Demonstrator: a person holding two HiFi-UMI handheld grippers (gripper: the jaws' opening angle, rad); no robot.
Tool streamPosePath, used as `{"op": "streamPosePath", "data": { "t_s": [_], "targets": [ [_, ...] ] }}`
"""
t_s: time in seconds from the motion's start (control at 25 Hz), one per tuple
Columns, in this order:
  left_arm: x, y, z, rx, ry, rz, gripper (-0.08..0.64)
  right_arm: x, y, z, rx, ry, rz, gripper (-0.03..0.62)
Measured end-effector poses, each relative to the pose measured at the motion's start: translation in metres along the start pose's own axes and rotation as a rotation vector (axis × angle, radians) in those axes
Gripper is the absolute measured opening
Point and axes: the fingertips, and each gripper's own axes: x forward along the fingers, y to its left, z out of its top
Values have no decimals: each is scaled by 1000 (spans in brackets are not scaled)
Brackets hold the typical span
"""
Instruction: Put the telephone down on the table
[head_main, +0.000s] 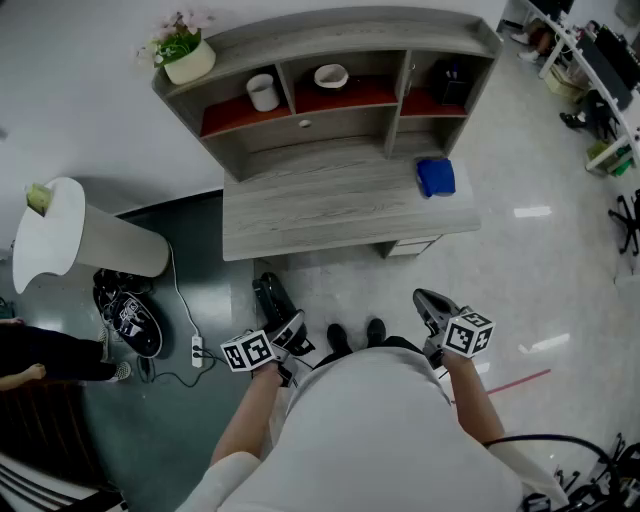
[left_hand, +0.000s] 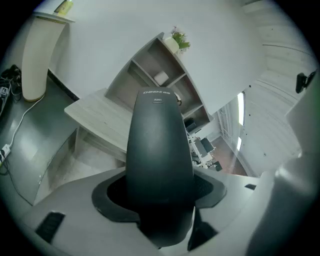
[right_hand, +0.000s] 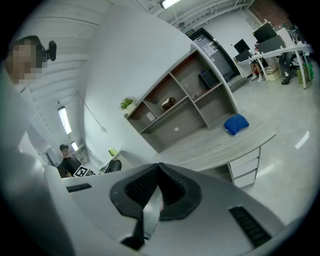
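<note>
A black telephone handset (head_main: 272, 300) sticks forward out of my left gripper (head_main: 290, 335), which is shut on it, low in the head view, short of the desk. In the left gripper view the telephone (left_hand: 159, 150) fills the middle, and both pads of the left gripper (left_hand: 159, 202) press on its lower end. My right gripper (head_main: 432, 305) hangs at the other side of the person's body. Its jaws (right_hand: 157, 187) meet at the tips with nothing between them. The grey wooden desk (head_main: 330, 205) stands ahead, its top mostly bare.
A blue cloth (head_main: 435, 176) lies at the desk's right end. The hutch above holds a white cup (head_main: 263, 92), a bowl (head_main: 331, 76) and a dark box (head_main: 452, 82); a plant pot (head_main: 187, 55) tops it. A white stand (head_main: 60, 235), shoes (head_main: 128, 315) and a power strip (head_main: 197, 350) are at left.
</note>
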Motion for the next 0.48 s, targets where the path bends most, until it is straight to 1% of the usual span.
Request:
{"op": "streamPosePath", "data": {
  "t_s": [0.24,0.48],
  "targets": [
    [-1,-3,-5,-17,-12,-3,301,-3,-1,-4,0,3,3,17],
    [-8,-7,-7,-28,-32,-3,301,-4,3,-9,-2,11,31,17]
  ]
}}
